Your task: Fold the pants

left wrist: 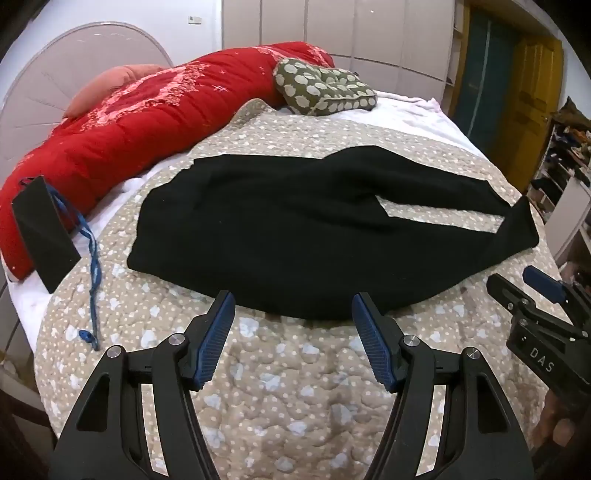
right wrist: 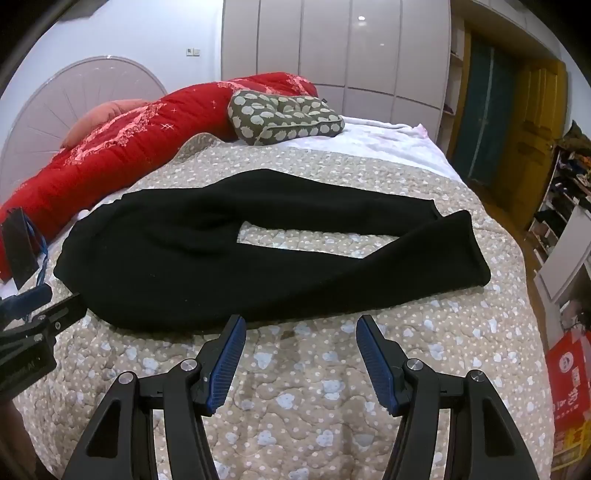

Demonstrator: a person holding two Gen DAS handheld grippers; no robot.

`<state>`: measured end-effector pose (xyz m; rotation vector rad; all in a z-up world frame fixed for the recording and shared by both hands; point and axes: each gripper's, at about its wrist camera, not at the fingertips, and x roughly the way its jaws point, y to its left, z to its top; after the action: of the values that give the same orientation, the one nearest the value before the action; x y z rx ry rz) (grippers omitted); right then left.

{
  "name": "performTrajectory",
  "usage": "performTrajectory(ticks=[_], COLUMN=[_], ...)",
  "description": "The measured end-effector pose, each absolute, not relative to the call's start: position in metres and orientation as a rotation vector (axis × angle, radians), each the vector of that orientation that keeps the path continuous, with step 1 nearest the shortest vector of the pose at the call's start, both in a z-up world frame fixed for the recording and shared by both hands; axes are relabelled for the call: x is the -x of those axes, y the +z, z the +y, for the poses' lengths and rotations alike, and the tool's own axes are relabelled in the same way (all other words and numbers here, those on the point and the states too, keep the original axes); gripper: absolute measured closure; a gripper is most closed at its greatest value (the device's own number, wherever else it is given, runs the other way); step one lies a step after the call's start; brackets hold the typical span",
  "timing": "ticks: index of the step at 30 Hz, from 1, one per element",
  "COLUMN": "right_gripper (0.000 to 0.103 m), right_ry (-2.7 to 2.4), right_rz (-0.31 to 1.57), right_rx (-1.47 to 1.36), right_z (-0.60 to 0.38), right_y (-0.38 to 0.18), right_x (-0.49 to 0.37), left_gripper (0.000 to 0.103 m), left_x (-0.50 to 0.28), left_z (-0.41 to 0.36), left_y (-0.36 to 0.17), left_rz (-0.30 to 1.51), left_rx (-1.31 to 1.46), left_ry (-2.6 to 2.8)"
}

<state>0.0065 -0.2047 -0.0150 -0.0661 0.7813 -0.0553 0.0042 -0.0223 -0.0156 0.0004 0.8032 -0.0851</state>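
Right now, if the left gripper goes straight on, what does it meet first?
Probably the near edge of the black pants, just ahead of the open left gripper; depth is unclear, so the quilt could come first.

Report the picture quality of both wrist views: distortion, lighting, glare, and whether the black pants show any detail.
Left wrist view: strong fisheye bending with dark corners; even indoor light; the black fabric pants read as a near-featureless dark mass. Right wrist view: the same bending; a ceiling-light reflection glares on the glossy white wardrobe doors; the pants hide their folds; the beige quilted bedspread stays sharp.

White letters "DAS" stand on the black body of the right gripper point(left wrist: 546, 291); nothing else reads clearly.
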Motion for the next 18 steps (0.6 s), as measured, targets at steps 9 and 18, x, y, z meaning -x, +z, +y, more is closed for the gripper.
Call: performTrajectory(ticks=[9, 18], right_gripper=[0.043, 0.043], right_ry=[-0.063, -0.064], right_rz=[0.783, 0.796], right_rx=[0.059, 0.057], right_z=[-0.2069, -0.2078], right_y=[-0.0162, -0.0199], right_x=[-0.0078, -0.0100], left_gripper=[0.037, 0.037], left_x=[-0.0041, -0.0069], left_z=[-0.0189, -0.0170], left_y=[-0.0224, -0.0238], left_rz=[0.825, 0.831], left_rx=[0.017, 0.029], left_ry=[-0.063, -0.058])
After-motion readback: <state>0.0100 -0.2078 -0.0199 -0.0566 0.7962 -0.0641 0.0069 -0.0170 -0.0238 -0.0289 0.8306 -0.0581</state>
